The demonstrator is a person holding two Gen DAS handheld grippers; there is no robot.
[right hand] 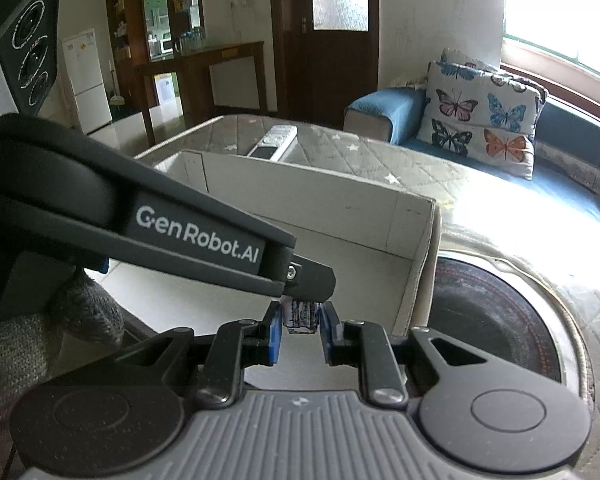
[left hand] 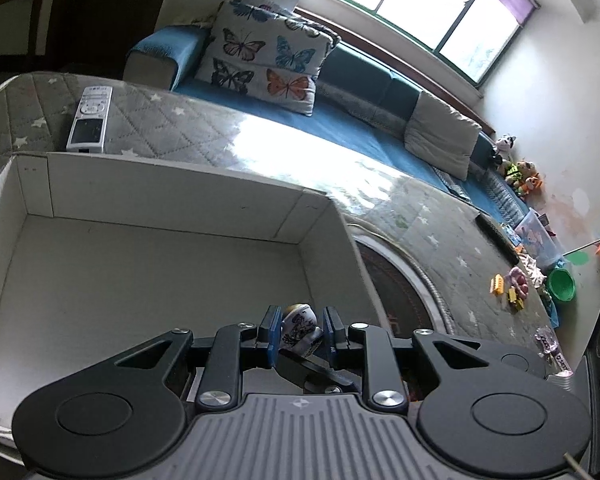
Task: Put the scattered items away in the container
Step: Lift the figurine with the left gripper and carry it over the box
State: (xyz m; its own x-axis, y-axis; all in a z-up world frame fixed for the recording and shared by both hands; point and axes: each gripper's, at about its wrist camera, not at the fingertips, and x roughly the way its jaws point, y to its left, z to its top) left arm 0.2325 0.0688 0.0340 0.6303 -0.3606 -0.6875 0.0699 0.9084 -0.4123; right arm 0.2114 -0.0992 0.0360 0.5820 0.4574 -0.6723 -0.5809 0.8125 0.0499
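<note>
The white cardboard box (left hand: pixel 140 272) is sitting empty on the quilted table (left hand: pixel 172 120). Left gripper (left hand: pixel 300 334) is pinching a little blue-and-white ceramic piece (left hand: pixel 298 330) over its corner, right gripper (right hand: pixel 300 326) is squeezing a small dark packet (right hand: pixel 300 316) above it.

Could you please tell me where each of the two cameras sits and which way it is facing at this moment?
Left wrist: on the left gripper, looking down over the white box toward the sofa and window; its jaws hold a small blue-and-white ceramic piece.
Right wrist: on the right gripper, facing the box and wooden door; its jaws hold a small dark item; the left gripper's body and a knit sleeve show.
Shared: box, remote control, butterfly cushion.
</note>
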